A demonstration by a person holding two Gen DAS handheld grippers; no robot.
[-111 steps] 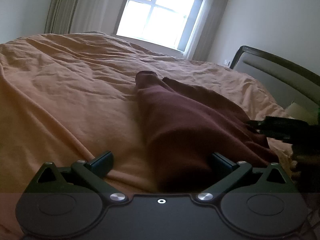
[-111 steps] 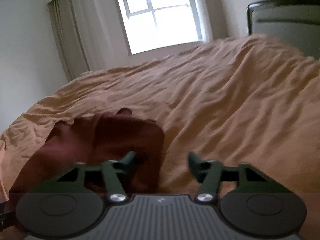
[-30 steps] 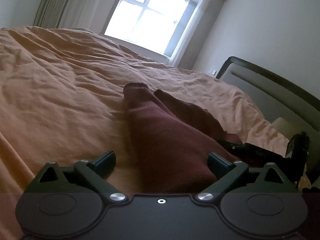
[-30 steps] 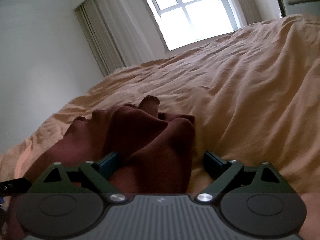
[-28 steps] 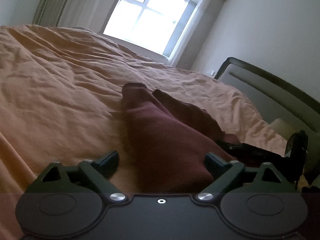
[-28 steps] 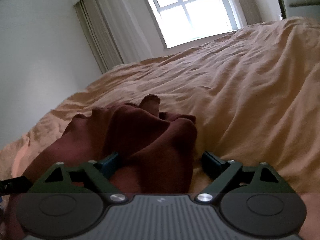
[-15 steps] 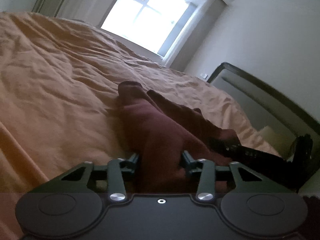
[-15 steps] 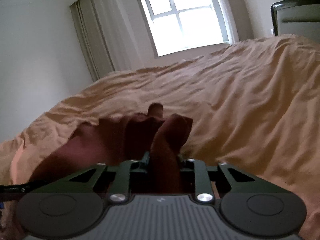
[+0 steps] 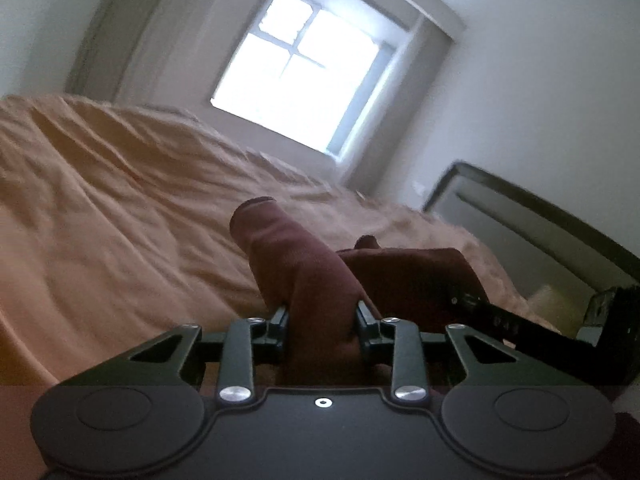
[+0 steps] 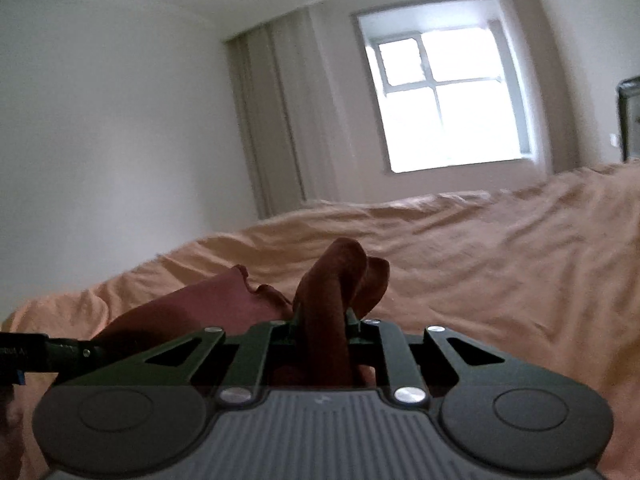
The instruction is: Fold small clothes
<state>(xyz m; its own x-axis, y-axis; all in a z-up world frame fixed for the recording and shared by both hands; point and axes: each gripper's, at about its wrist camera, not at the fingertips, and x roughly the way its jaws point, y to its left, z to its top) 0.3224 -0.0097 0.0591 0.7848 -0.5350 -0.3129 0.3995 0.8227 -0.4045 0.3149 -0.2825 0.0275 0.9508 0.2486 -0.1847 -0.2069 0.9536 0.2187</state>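
Two grippers clamp one maroon garment (image 9: 304,264) above the orange bedspread (image 9: 100,220). Left gripper (image 9: 322,316): jaws narrow, pinching a bunched fold. Right gripper (image 10: 322,316): jaws narrow, pinching another fold. Fabric spans between both, partly lifted off the bed.

surface: bed (image 9: 560,240) with dark headboard | cover: rumpled orange duvet (image 9: 120,216) across it | on it: maroon garment (image 9: 400,276), partly raised off the cover
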